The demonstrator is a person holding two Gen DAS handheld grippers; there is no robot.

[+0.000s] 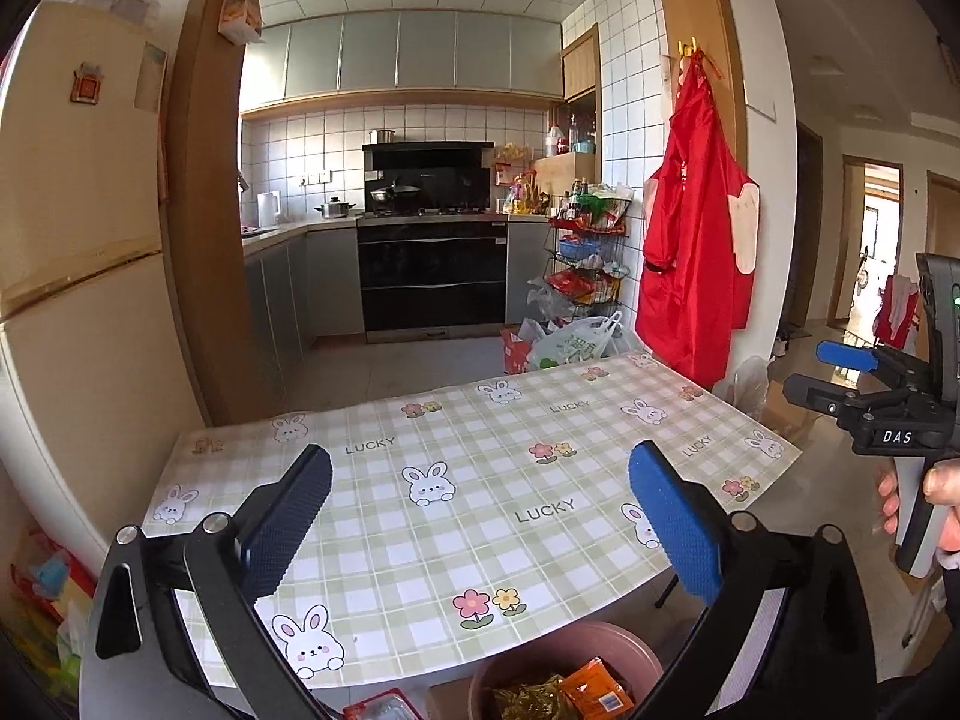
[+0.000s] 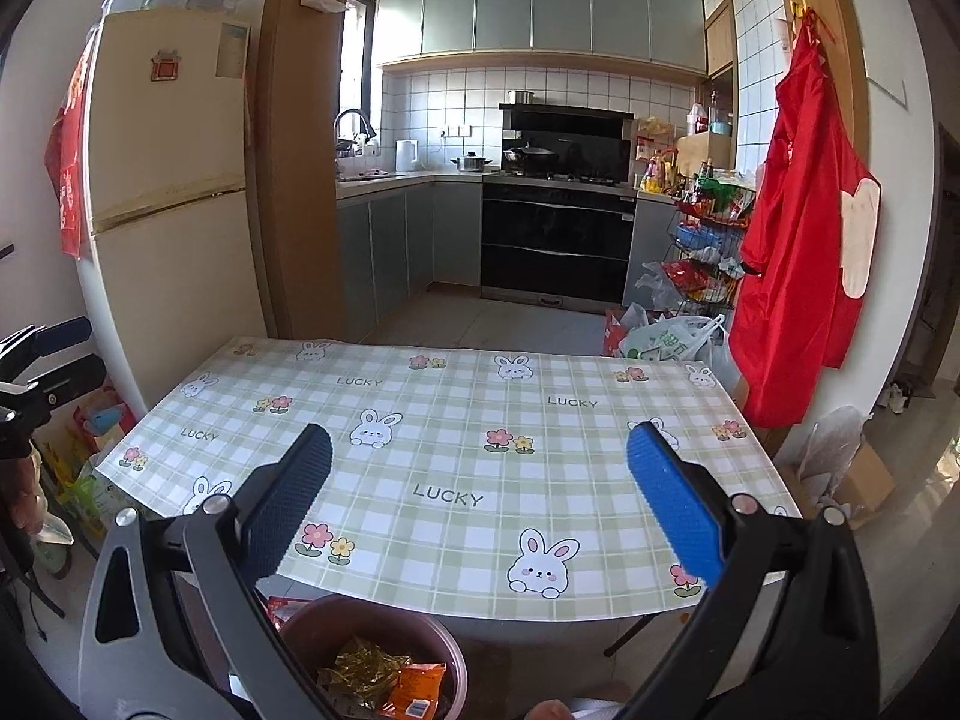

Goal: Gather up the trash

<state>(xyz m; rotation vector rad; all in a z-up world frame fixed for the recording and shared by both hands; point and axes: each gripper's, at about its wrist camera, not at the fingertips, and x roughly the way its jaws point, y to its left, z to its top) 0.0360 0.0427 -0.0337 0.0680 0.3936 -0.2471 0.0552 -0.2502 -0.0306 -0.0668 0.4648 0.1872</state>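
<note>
Below, a brown bin (image 2: pixel 312 630) of wrappers (image 2: pixel 414 687) sits beside the checked table (image 2: pixel 456 480).

Two wrist views side by side, facing kitchen, sharing table (image 1: pixel 420 540) closely

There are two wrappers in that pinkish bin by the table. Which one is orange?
The orange wrapper is the flat packet lying on the right side of the bin, with a small blue-and-white label. The other wrapper, to its left, is crinkled and olive-gold.

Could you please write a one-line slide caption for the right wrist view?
Open right gripper above a checked tablecloth, with wrappers in the brown bin at the table's near edge.
</note>
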